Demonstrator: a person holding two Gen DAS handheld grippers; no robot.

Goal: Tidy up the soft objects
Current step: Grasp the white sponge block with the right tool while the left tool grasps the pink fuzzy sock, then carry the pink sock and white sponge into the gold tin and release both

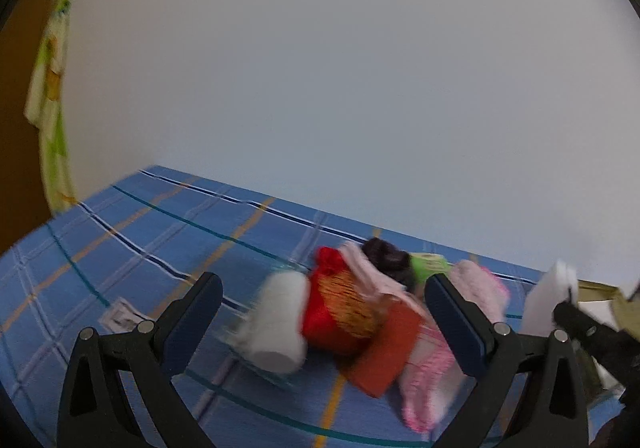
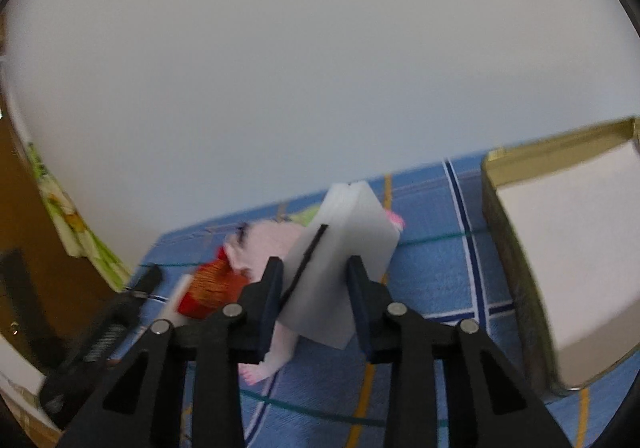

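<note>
A pile of soft things lies on the blue plaid sheet [image 1: 120, 248]: a white roll [image 1: 276, 324], a red pouch with an orange-gold patch [image 1: 336, 312], a flat orange-red piece [image 1: 388, 352], fluffy pink cloth [image 1: 424, 388], a dark tuft [image 1: 384, 252] and a green item [image 1: 428, 266]. My left gripper [image 1: 324, 284] stands open just short of the pile, with nothing between its fingers. My right gripper [image 2: 315, 264] is shut on a white foam block [image 2: 344, 232], held above the sheet to the right of the pile. The same block [image 1: 548, 300] shows in the left wrist view.
A gold-walled box [image 2: 504, 248] with a white inside stands on the sheet at the right. A plain white wall runs behind the bed. A green-and-yellow patterned cloth [image 1: 52, 108] hangs at the far left beside a brown surface. Both views are blurred.
</note>
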